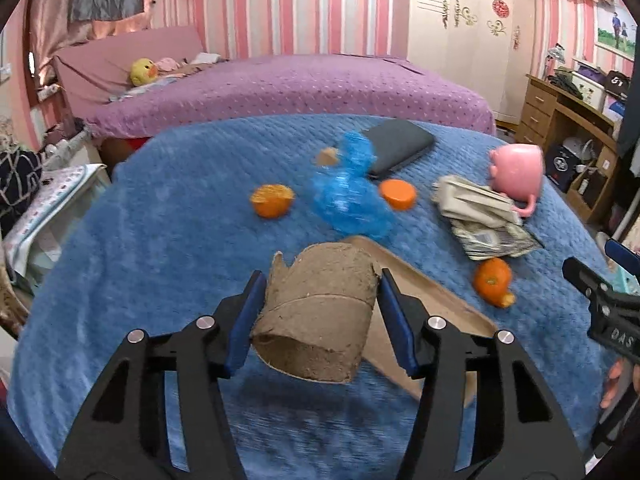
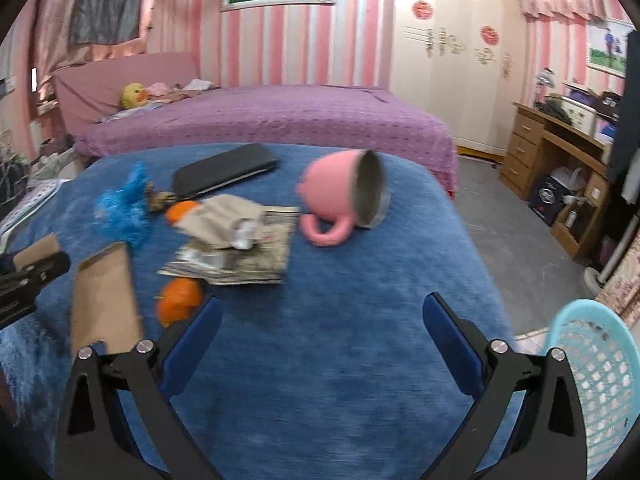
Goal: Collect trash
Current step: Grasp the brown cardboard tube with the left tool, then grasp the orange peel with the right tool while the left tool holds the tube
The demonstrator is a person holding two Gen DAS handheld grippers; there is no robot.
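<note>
Left gripper point(image 1: 320, 320) has the cardboard tube point(image 1: 316, 316) clamped crosswise between its blue pads, lifted clear of the blue blanket point(image 1: 160, 208). Right gripper point(image 2: 320, 344) hangs with jaws wide and empty over bare blanket, the orange point(image 2: 180, 300) just beside its left finger and the teal basket point(image 2: 596, 372) off its right side.

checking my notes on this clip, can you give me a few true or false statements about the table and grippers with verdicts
1. The left gripper grips a brown cardboard tube. True.
2. The right gripper holds an orange. False: its jaws are wide open with nothing between them.
3. The pink mug stands upright. False: it lies tipped on its side.
4. A crumpled blue plastic bag lies on the blue blanket. True.
5. A light blue mesh basket sits right of the table. True.
</note>
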